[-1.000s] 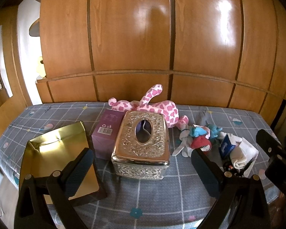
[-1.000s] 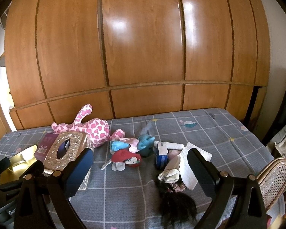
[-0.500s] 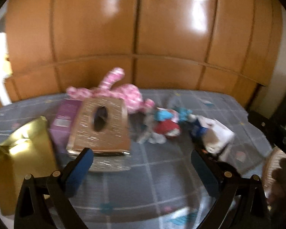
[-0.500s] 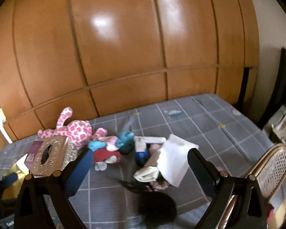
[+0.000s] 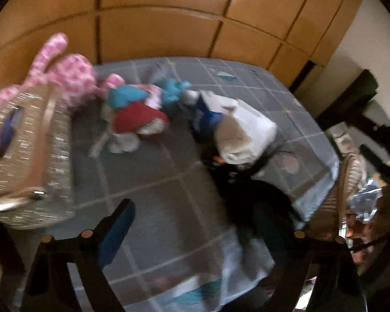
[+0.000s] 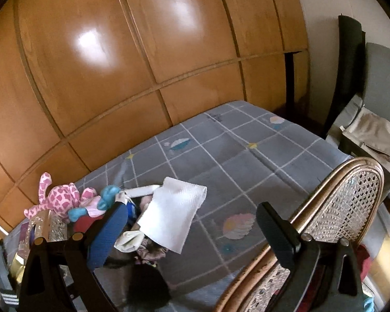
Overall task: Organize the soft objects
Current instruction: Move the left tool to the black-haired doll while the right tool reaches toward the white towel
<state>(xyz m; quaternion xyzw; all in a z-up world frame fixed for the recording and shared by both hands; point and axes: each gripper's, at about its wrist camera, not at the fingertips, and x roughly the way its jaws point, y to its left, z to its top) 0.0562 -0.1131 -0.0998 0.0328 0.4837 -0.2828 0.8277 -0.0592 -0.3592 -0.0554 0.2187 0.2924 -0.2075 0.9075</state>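
At the far left the silver embossed tissue box (image 5: 26,156) stands close against the pink spotted plush animal (image 5: 65,78), so a hurried reach for the plush could knock the box across the grey checked bedcover (image 5: 163,182). Next along lies the small heap of soft toys, a red and white one (image 5: 137,122) under a blue one (image 5: 127,95), loosely stacked; a pinch on one would likely drag its neighbour. The left gripper (image 5: 192,223) hangs over bare cloth in front of them, its jaws wide apart though they have just been drawing in, with nothing between them. The view is badly smeared, so a closing now could easily miss or catch the cover instead. Further right, the white paper towel (image 6: 174,215) drapes over a cluttered pile beside dark tangled hair (image 6: 148,283), which could snag a finger. The right gripper (image 6: 195,234) is spread and empty, and the woven cane chair back (image 6: 343,208) crowds its right finger, risking a bump.
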